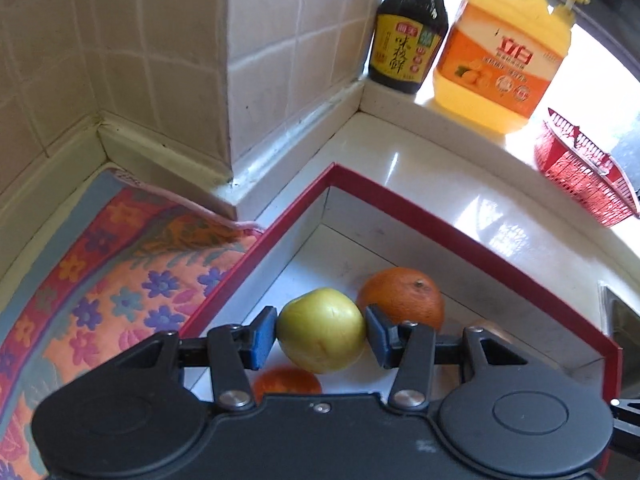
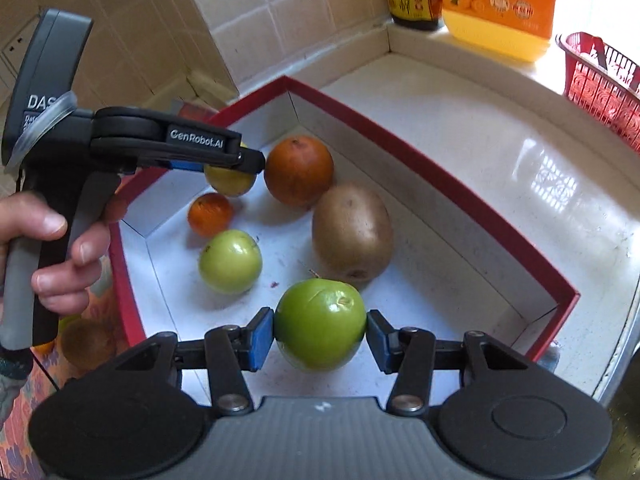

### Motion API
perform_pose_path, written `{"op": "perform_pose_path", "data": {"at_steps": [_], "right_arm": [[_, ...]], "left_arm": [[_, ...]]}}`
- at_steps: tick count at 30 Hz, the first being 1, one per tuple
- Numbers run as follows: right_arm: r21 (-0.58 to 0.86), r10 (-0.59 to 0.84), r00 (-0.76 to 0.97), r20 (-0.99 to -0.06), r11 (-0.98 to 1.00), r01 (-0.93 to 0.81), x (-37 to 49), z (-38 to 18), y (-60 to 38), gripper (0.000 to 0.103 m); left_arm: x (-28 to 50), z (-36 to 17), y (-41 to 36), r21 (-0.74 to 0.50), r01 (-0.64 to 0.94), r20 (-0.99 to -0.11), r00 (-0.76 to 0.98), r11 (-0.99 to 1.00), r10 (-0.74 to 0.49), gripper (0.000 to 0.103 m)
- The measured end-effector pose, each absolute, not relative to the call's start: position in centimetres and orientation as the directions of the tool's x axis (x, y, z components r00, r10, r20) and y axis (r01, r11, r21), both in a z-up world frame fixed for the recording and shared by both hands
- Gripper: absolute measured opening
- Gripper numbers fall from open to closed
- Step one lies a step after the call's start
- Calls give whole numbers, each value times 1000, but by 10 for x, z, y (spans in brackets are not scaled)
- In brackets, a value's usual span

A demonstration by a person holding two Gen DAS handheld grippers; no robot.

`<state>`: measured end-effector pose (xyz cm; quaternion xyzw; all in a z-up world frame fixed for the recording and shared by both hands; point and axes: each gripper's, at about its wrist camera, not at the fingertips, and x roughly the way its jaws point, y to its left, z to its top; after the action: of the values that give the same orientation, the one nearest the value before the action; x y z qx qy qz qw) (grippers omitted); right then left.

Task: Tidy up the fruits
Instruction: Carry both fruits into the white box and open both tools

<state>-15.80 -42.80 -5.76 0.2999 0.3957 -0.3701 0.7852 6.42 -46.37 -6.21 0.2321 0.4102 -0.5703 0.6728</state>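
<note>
My left gripper is shut on a yellow-green fruit over the far corner of the red-rimmed white box. In the right wrist view the left gripper shows with that fruit. My right gripper is shut on a green fruit above the box's near part. In the box lie a large orange, a small orange, a green fruit and a brown kiwi.
A flowered cloth lies left of the box. A soy sauce bottle and a yellow detergent jug stand on the ledge behind. A red plastic basket sits at the right on the white counter. Tiled walls close the corner.
</note>
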Motion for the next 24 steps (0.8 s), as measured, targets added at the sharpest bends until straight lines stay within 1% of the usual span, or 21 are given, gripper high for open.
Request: {"op": "perform_pose_path", "data": {"at_steps": [5,11,16,19,24], "right_arm": [[175,-314,396,-863,548,818,-158,-70,-436,52],[207,-307,415,-857,531,821,-161,-71,-440,52],[203,-310,414,-856,535,820,-161,-70,-438,52],[201,-312,414,-855,538,819,-162,-70,-439,52],[210,-314,427,-848,541,815,-163,-68,-438,54]], "left_arm": [[70,-64,-471,-148,958,-819,21,247,-573,58],[55,-69,-475,-64,976,-826,65,207,-560,58],[47,-75,-474,-31,981,-832,81,191,-549,58],[49,-75,-475,-38,979,-832,80,200,-549,58],[46,-75,-471,-14,977,-832,106,212,-545,64]]}}
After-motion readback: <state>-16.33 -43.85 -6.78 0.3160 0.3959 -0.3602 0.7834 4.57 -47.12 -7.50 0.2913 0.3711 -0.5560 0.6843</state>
